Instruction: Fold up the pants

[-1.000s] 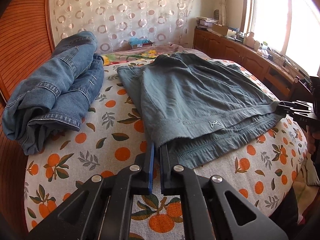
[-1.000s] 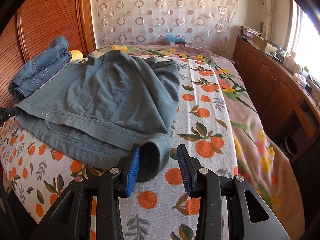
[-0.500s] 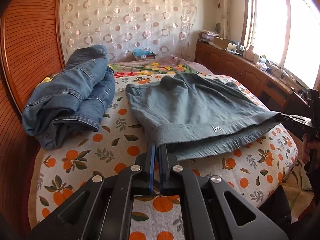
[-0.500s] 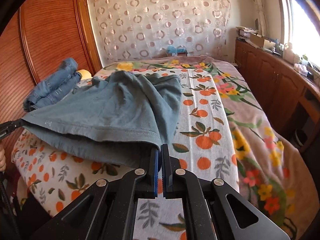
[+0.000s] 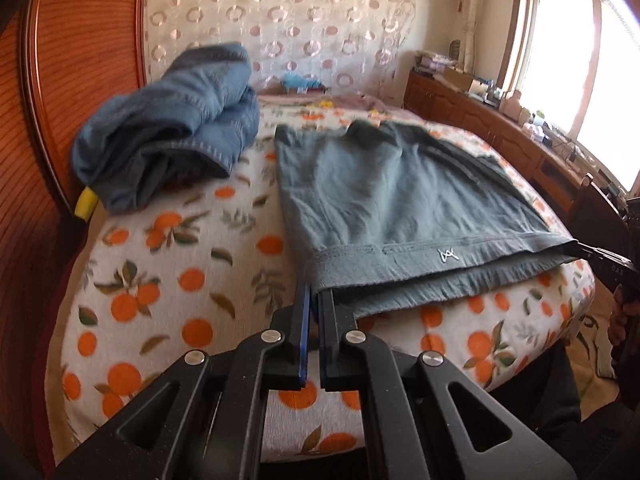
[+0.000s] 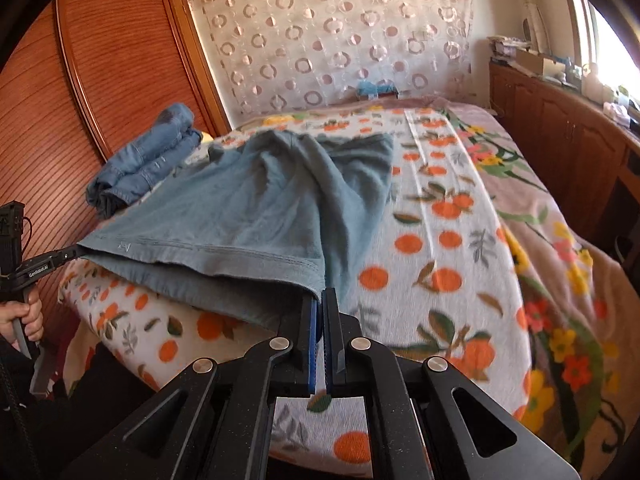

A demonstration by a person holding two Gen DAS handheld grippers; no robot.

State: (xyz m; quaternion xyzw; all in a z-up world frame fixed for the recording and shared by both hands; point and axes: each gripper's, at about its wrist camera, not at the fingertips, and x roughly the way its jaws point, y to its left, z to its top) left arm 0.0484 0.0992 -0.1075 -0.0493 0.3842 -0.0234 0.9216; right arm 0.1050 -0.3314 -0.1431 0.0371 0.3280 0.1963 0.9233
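Observation:
Grey-green pants (image 5: 384, 196) lie spread on a bed with an orange-print cover (image 5: 172, 272). My left gripper (image 5: 314, 296) is shut on one corner of the waistband, near the bed's front edge. My right gripper (image 6: 320, 296) is shut on the other waistband corner. The waistband (image 6: 208, 250) is stretched taut between the two, lifted a little off the cover. In the left wrist view the right gripper (image 5: 588, 250) shows at the far right. In the right wrist view the left gripper (image 6: 66, 256) shows at the far left, with a hand (image 6: 24, 314) on its handle.
A pile of folded blue jeans (image 5: 172, 120) lies by the wooden headboard (image 5: 60, 100), left of the pants. A low wooden cabinet (image 6: 560, 140) with clutter runs under the window on the right. A patterned curtain (image 6: 340, 32) hangs beyond the bed.
The right gripper closed on the waistband corner. Both grippers then pulled back toward the bed's front edge, dragging the pants along and stretching the waistband straight.

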